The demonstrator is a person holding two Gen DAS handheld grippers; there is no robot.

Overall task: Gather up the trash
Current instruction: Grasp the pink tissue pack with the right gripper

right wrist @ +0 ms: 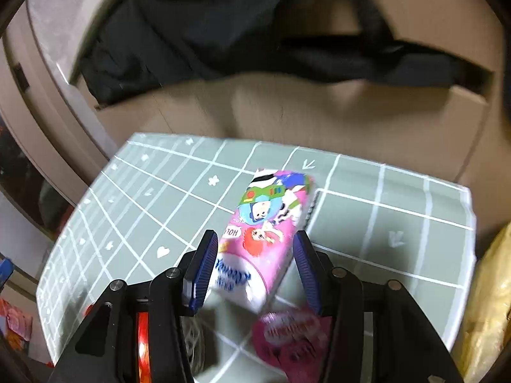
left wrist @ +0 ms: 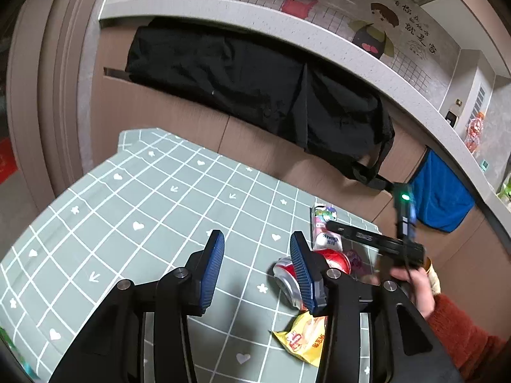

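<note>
A pink cartoon tissue pack [right wrist: 265,233] lies on the green grid tablecloth [right wrist: 179,198]. My right gripper [right wrist: 255,268] is open, its blue pads on either side of the pack's near end. A pink wrapper [right wrist: 287,335] lies just below it. In the left wrist view, my left gripper [left wrist: 257,271] is open and empty above the cloth. A crushed red can [left wrist: 287,277] lies by its right finger, a yellow snack bag [left wrist: 303,338] below it, the tissue pack [left wrist: 325,229] beyond, with the right gripper's body [left wrist: 383,242] over it.
A black cloth [left wrist: 255,89] hangs from a grey counter [left wrist: 287,22] behind the table, with a blue towel [left wrist: 444,191] to its right. The table's far edge [right wrist: 319,150] runs close behind the tissue pack. A yellowish bag [right wrist: 488,303] sits at the right.
</note>
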